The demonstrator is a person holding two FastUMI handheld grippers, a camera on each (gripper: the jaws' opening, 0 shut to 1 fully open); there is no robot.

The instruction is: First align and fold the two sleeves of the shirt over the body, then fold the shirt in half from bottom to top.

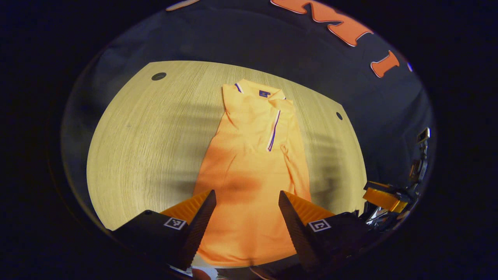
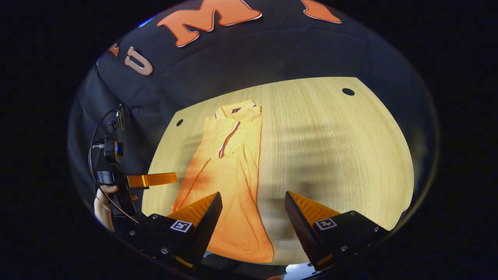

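Sleeves already lie folded over the body of the orange polo shirt [image 1: 249, 175], which we see stretched as a narrow strip down the middle of the pale wooden table [image 1: 148, 147] in the left gripper view, collar toward the top of the frame and hem at the bottom edge. Our left gripper [image 1: 247, 210] sits low in that frame with its fingers spread wide apart, released and holding nothing, the shirt's lower half showing between them. A dark-trimmed placket [image 1: 273, 132] runs down from the collar [image 1: 256, 91], and two small dark holes [image 1: 158, 76] mark the table's far corners. At the right edge of the same view we make out the other gripper [image 1: 385, 198], partly cut off. In the right gripper view the shirt [image 2: 229, 182] lies left of centre on the table [image 2: 334, 155], its hem near the bottom of the frame. Our right gripper [image 2: 253, 212] is likewise parted and empty, one finger over the shirt's lower part and the other over bare wood. At the left edge of this view a hand [image 2: 103, 206] holds the left gripper [image 2: 151, 179], which points toward the shirt's side.
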